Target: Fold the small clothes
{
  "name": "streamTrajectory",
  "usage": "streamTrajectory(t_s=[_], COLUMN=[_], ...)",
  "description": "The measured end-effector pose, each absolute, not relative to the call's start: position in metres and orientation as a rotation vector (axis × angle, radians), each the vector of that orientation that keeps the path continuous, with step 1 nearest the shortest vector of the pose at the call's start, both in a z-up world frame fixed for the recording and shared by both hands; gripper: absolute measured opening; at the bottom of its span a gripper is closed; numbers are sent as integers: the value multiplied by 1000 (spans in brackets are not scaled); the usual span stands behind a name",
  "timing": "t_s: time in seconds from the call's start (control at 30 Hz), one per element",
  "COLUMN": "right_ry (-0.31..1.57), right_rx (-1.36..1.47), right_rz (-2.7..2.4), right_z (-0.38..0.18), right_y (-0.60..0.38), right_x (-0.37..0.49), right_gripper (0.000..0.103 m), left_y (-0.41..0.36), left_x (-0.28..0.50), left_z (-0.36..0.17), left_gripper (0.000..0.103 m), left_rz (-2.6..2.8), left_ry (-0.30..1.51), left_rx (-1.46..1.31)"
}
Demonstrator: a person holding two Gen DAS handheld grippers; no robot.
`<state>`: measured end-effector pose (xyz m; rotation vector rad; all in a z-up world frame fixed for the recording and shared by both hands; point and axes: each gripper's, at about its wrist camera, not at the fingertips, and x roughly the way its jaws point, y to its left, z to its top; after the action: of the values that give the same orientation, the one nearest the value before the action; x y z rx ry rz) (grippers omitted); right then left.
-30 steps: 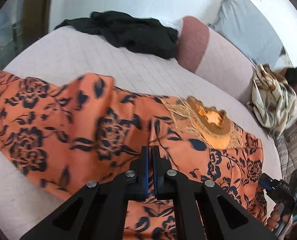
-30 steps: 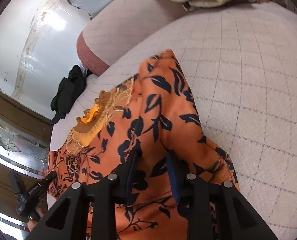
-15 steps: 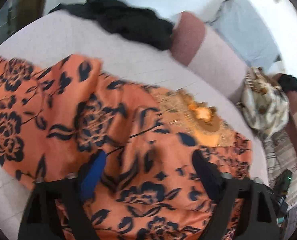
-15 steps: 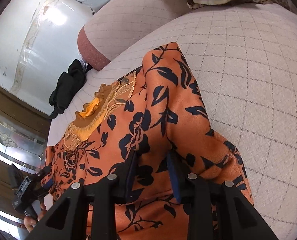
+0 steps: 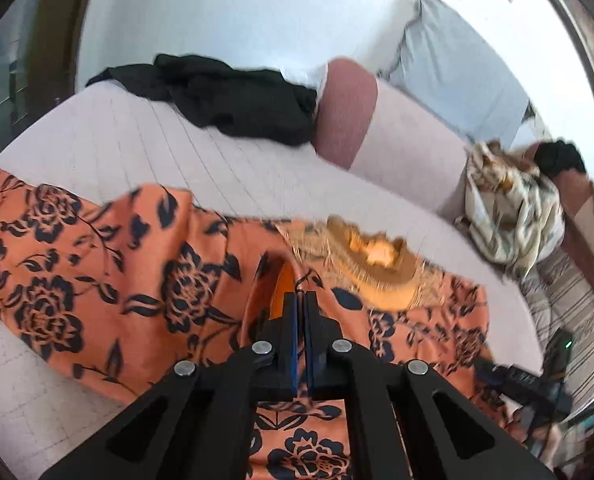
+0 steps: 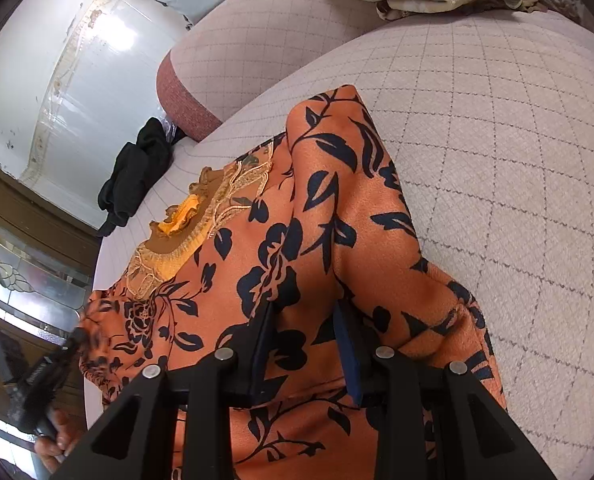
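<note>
Since half a second back the left claw (image 5: 300, 308) has snapped closed again after standing wide open over the cloth, and now its two blue-padded fingers sit pressed together with a thin raised ridge of the orange floral-print fabric garment (image 5: 145, 280) pinched at their tips. That fold stands up a bit right in front of the claw, showing a plainer orange inside. The garment itself lies spread across the pale quilted sofa seat (image 5: 137, 136), gold lace-trimmed neckline (image 5: 377, 264) just beyond the left claw and off to its right.

From the right wrist view, the right claw (image 6: 303, 344) is partly apart with a thick bunched hump of the same orange fabric (image 6: 337, 216) filling the gap between its fingers, so it's clamped on the cloth. It looks unchanged from the earlier frames.

Further back on the seat there's a crumpled black cloth (image 5: 233, 100) next to a rust-red and pale bolster cushion (image 5: 349, 116), well apart from the garment. A cream leaf-patterned fabric bundle (image 5: 509, 216) sits off to the right.
</note>
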<state>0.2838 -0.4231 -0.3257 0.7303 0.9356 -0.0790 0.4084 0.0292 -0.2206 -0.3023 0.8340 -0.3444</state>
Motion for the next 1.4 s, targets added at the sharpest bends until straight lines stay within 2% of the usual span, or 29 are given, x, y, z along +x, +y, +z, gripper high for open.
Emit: streamTrajectory(t_s=[0.27, 0.37, 0.47, 0.5, 0.53, 0.6, 0.67, 0.77, 0.83, 0.9, 0.97, 1.17, 1.3, 1.4], right_ry=[939, 932, 923, 925, 929, 922, 884, 859, 886, 892, 894, 806, 762, 719], right_rx=[735, 745, 759, 762, 761, 764, 770, 733, 701, 631, 543, 452, 488, 469], right_rz=[-82, -80, -74, -74, -76, -79, -57, -43, -71, -90, -104, -70, -58, -40], right_z=[-326, -327, -328, -327, -326, -318, -310, -303, -312, -314, -307, -276, -262, -247], right_y=[-423, -424, -426, -426, -427, -426, -424, -417, -415, -410, -400, -389, -392, -387], right_x=[285, 284, 282, 281, 280, 273, 265, 259, 263, 264, 259, 227, 206, 187], right_gripper=[35, 35, 35, 35, 35, 35, 37, 81, 79, 71, 68, 68, 68, 68], left_y=[36, 31, 32, 30, 27, 25, 17, 6, 2, 3, 7, 18, 23, 28], left_x=[405, 391, 368, 358, 343, 316, 284, 254, 234, 220, 210, 192, 182, 186], left_z=[-228, -232, -234, -234, -234, -235, -236, -229, -217, -203, -188, -155, -139, -136], left_gripper=[3, 3, 12, 27, 50, 67, 67, 67, 67, 67, 67, 71, 84, 85], left_rz=[-250, -115, -77, -81, -72, -36, -28, -53, -53, -52, -34, 22, 60, 81], left_ry=[887, 898, 918, 921, 923, 899, 898, 933, 912, 894, 869, 831, 768, 756], left_rx=[-260, -133, -122, -121, -97, -58, -8, 64, 102, 105, 103, 74, 99, 110])
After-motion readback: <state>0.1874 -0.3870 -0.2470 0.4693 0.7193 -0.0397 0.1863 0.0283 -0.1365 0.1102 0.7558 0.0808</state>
